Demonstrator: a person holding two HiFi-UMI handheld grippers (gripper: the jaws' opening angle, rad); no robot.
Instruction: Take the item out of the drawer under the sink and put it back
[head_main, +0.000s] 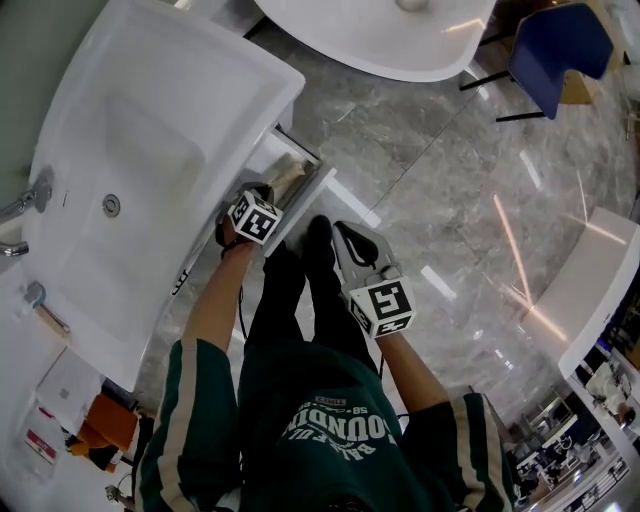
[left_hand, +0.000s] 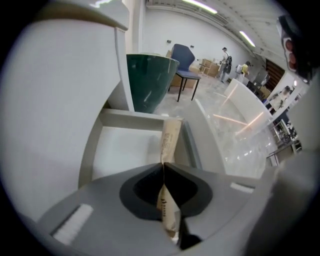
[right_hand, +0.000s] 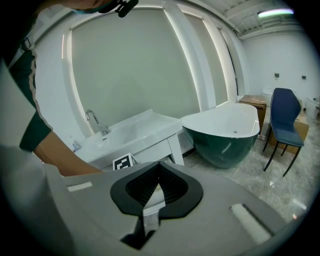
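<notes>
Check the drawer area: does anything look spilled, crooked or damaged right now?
Nothing spilled or broken. The left claw is shut on the tan packet at the open drawer, pinching it edge-on where it looks creased. The right claw is shut and empty.

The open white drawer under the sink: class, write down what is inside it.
The floor of the white drawer looks bare. The long beige paper packet, clamped in the left gripper, hangs by its right wall. The gripper's grey body covers the near part.

Two tongs (left_hand: 163, 166) (right_hand: 159, 165), one packet (left_hand: 171, 137), one drawer (left_hand: 131, 119), one sink (head_main: 150, 110), one bathtub (right_hand: 225, 147).
</notes>
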